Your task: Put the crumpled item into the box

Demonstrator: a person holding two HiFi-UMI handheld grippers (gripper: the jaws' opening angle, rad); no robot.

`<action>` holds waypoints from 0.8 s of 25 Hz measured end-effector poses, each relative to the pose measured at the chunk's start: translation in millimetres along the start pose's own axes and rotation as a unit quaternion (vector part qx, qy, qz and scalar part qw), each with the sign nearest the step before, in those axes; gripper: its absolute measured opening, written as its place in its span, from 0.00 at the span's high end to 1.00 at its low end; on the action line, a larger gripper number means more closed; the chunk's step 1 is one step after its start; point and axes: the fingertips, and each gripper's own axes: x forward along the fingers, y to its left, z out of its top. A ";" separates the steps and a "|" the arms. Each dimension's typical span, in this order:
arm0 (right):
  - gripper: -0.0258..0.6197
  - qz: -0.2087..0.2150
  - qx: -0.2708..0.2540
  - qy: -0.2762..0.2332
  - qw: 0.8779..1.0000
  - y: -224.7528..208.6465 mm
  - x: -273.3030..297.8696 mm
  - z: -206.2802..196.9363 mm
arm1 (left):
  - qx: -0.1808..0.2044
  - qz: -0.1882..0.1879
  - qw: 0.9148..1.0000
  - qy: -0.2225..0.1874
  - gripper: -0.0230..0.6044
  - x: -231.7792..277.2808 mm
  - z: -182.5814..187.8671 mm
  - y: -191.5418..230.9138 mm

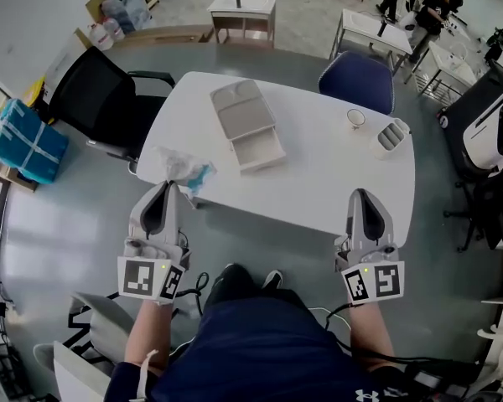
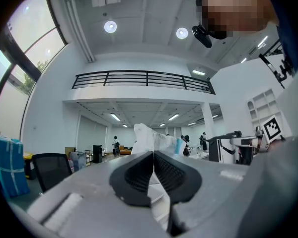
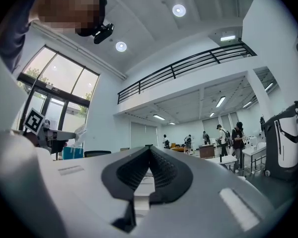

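A crumpled clear-and-white wrapper with a blue patch [image 1: 185, 171] sticks out past the tips of my left gripper [image 1: 169, 188], over the white table's [image 1: 318, 182] near left corner. In the left gripper view the jaws are closed on the wrapper [image 2: 156, 139], which rises just beyond the left gripper [image 2: 153, 152]. The open grey box [image 1: 257, 150] lies mid-table with its lid [image 1: 241, 108] folded back behind it. My right gripper [image 1: 363, 196] hovers at the table's front edge on the right; its jaws meet with nothing between them in the right gripper view [image 3: 149, 148].
A small cup [image 1: 355, 118] and a white holder [image 1: 391, 135] stand at the table's far right. A black chair [image 1: 107, 99] is at the left, a blue chair [image 1: 358, 82] behind the table, and a blue pack [image 1: 27, 141] on the floor far left.
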 end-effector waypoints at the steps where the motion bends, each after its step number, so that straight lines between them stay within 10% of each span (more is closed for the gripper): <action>1: 0.96 0.002 0.001 0.002 1.000 -2.1 0.8 -0.7 | 0.001 0.003 1.000 0.003 0.95 -0.6 -1.1 -1.6; 20: 0.96 -0.022 -0.009 0.045 0.999 -24.3 65.8 -30.9 | -0.025 -0.025 0.998 0.060 0.95 87.3 -72.4 24.7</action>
